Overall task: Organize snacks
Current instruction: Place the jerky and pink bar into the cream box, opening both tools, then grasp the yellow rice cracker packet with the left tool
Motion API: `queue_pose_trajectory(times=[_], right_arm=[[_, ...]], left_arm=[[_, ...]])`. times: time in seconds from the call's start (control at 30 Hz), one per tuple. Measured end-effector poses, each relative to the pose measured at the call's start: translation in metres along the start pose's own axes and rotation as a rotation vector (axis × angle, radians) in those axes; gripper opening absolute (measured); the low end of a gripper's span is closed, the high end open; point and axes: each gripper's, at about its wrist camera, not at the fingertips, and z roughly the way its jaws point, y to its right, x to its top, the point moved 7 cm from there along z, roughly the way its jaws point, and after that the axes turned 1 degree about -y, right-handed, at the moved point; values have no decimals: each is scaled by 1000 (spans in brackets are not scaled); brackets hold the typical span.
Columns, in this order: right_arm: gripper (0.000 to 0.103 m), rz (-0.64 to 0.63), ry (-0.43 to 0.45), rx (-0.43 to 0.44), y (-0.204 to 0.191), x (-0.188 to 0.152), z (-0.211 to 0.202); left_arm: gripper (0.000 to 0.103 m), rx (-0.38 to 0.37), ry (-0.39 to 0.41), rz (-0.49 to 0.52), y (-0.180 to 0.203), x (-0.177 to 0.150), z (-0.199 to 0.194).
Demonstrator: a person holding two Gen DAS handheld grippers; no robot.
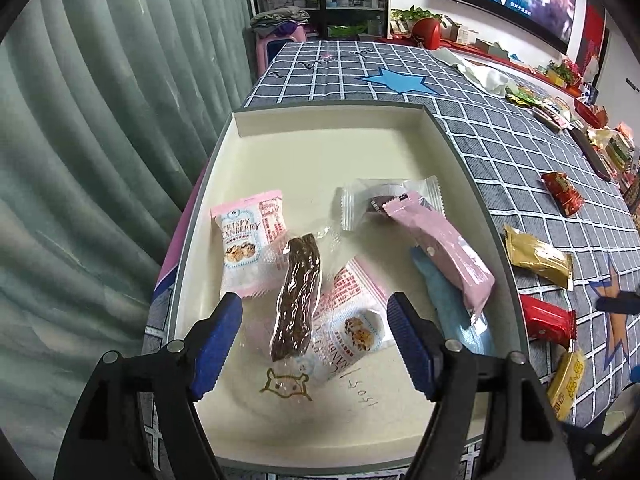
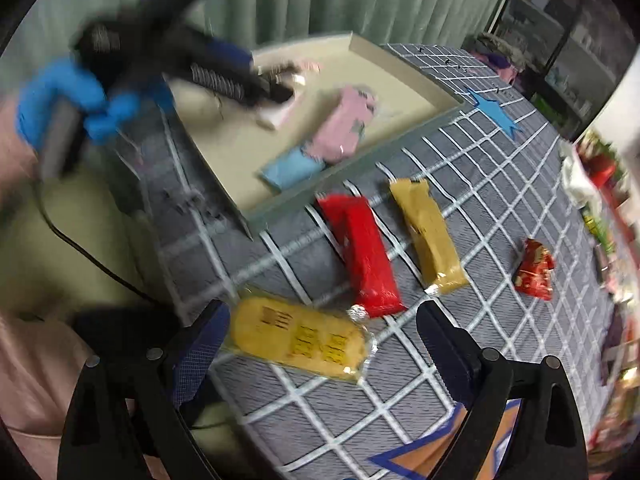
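Observation:
A cream box lid [image 1: 320, 152] holds several snacks: two cranberry packets [image 1: 250, 240], a brown bar in clear wrap [image 1: 298, 300], a pink bar [image 1: 444, 248], a light blue packet [image 1: 456, 308]. My left gripper [image 1: 314, 340] is open just above the brown bar, holding nothing. In the right wrist view, my right gripper [image 2: 320, 344] is open over a yellow packet [image 2: 300, 338] on the checked cloth. A red bar [image 2: 366, 252], a gold bar [image 2: 428, 236] and a small red packet [image 2: 534, 270] lie beyond. The left gripper [image 2: 256, 80] appears blurred over the box [image 2: 404, 68].
The checked tablecloth [image 1: 500, 136] with blue stars covers the table. More snack packets [image 1: 560, 112] pile along the far right edge. Green curtains [image 1: 100, 120] hang at the left. A black cable [image 2: 80, 248] runs off the table's near edge.

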Motion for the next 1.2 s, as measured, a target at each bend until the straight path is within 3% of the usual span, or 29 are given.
queue_pose_trajectory(times=[0.1,0.17,0.2,0.27,0.4,0.5,0.53,0.6,0.67,0.77,0.83,0.97,1.07,1.13,1.2], right_arm=[[95,56,6,-15,11,16,17],[95,91,-4,-78,23,29,32],[101,109,-20,-129,32,32,40],[103,215,-6,-139,53,38,48],[103,551,-46,-145,117,11,55],[103,808,-98,-241,174,-34,47],[103,843,-91,-239,181,-43,41],[103,840,-27,-131,178,-44,29],[103,745,60,-6,156,-34,12],[103,445,153,119,94,-16,-15],[103,234,143,98,51,-10,-19],[103,45,85,39,0,-6,0],[103,65,47,1,5,-10,19],[103,160,42,-49,29,-16,21],[103,330,12,-164,75,-31,20]], left_arm=[[78,-6,4,-3,-1,-3,-5],[78,-8,8,-2,-2,-5,-8],[78,-8,9,-2,-2,-5,-10],[78,-9,11,1,0,-5,-12],[78,-4,19,35,11,-5,-13],[78,-18,23,52,22,-3,-12],[78,-25,26,56,26,-3,-12],[78,-32,27,72,33,-2,-11],[78,-29,22,84,39,-2,-9],[78,-34,17,93,43,-2,-8],[78,-27,14,97,44,-3,-9],[78,-30,12,94,46,-7,-13],[79,-32,16,106,50,-9,-18],[79,-42,17,124,57,-10,-21],[79,-56,21,148,67,-9,-24]])
